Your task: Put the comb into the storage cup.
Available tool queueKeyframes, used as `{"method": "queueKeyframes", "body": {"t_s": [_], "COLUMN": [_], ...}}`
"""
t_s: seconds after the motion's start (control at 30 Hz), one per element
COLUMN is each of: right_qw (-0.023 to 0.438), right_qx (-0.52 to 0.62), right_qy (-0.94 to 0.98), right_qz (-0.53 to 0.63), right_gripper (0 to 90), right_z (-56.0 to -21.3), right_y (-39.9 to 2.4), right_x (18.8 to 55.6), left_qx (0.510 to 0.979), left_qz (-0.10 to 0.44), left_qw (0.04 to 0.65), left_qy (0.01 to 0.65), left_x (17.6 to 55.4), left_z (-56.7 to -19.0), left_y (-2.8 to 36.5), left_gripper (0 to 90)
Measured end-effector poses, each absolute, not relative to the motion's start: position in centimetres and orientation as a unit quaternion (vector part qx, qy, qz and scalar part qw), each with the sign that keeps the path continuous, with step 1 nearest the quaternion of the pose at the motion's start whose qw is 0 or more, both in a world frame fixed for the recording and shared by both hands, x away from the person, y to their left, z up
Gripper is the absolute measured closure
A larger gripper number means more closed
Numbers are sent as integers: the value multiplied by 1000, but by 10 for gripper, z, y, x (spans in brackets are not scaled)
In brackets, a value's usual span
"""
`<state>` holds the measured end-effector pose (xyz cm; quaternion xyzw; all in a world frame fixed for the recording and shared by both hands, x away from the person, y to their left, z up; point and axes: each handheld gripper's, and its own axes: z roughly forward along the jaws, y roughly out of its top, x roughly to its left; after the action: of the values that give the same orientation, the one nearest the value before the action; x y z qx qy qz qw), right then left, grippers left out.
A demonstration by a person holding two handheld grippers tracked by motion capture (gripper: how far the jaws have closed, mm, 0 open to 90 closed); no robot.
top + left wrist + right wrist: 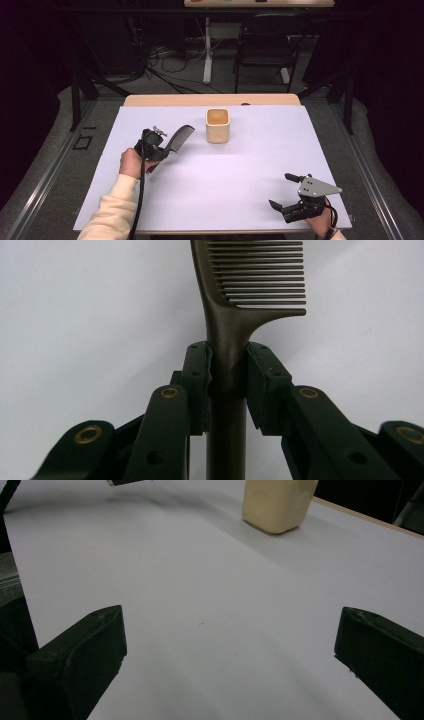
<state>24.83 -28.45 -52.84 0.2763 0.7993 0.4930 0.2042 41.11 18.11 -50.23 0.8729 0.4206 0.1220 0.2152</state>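
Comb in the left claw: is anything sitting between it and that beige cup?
Nothing visible. The comb, clamped by its handle in the left claw, points toward the cup with only bare white table cover between them. The right claw sits open, well off to the near right.

Dark brown plastic comb (pixel 178 138), handle clamped between the left gripper (pixel 159 150) jaws, teeth end raised toward the far right. Cream square-mouthed cup (pixel 218 125) stands upright, far centre, just right of the comb.

Bright table (pixel 250 165), dark surroundings, soft shadows
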Motion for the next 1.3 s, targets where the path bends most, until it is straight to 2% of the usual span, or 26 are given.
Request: {"method": "queueKeyframes", "body": {"t_s": [0.8,1.3], "right_qw": [205,205], "right_qx": [276,276], "right_qy": [799,799], "right_qz": [493,492], "right_gripper": [0,0], "right_z": [-528,-528], "right_y": [-285,-285], "right_x": [248,248], "left_qx": [855,821], "left_qz": [161,192], "left_qw": [285,350], "left_qy": [403,409], "left_x": [402,397], "left_z": [-494,-490], "left_y": [180,183], "left_gripper": [720,720]}}
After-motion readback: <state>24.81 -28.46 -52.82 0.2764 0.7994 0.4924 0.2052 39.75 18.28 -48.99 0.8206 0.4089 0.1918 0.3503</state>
